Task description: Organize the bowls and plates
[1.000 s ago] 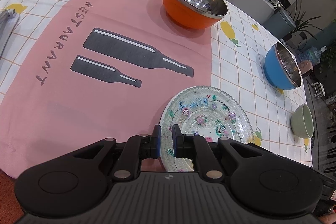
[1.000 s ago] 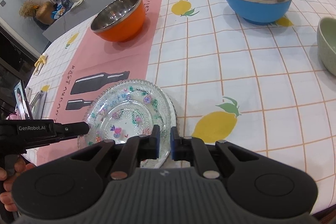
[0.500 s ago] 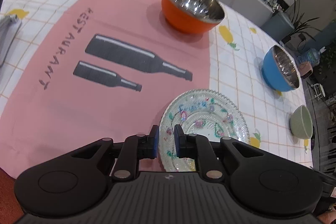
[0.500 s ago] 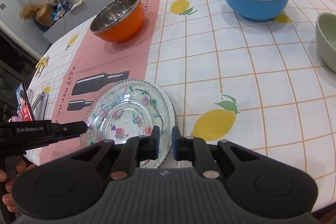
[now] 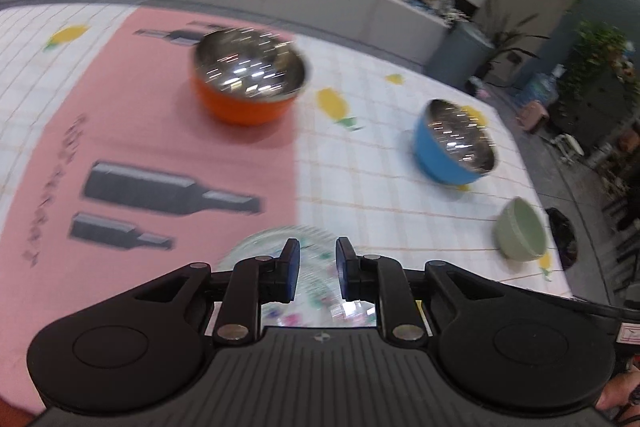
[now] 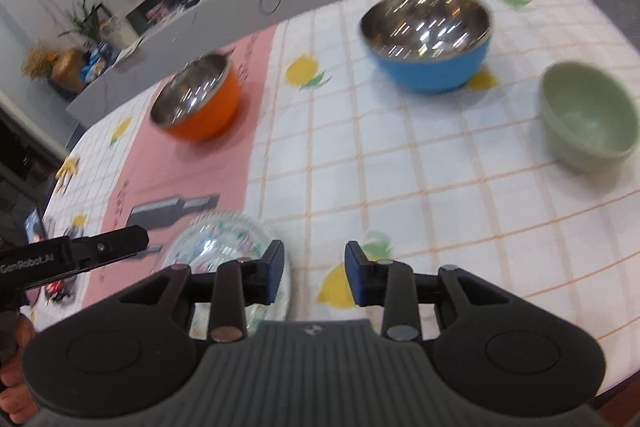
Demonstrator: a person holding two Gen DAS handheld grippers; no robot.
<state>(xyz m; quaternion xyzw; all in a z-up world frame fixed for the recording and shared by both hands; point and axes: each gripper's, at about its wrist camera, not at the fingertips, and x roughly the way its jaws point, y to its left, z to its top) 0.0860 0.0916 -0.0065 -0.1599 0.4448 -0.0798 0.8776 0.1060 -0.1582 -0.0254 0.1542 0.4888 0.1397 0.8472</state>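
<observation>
Currently, the left gripper (image 5: 316,269) and the right gripper (image 6: 314,273) each have jaws parted and opening with nothing pressed between the pads, and the glass plate (image 6: 224,247) lies flat on the tablecloth (image 6: 400,187) below both, at the edge of the pink panel. The orange bowl (image 6: 196,103) stands on the pink panel farther back. The blue bowl (image 6: 428,39) and the green bowl (image 6: 588,115) stand apart from each other on the checked area to the right.

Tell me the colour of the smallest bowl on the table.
Pale green, inside and out; the right wrist view shows it best.
</observation>
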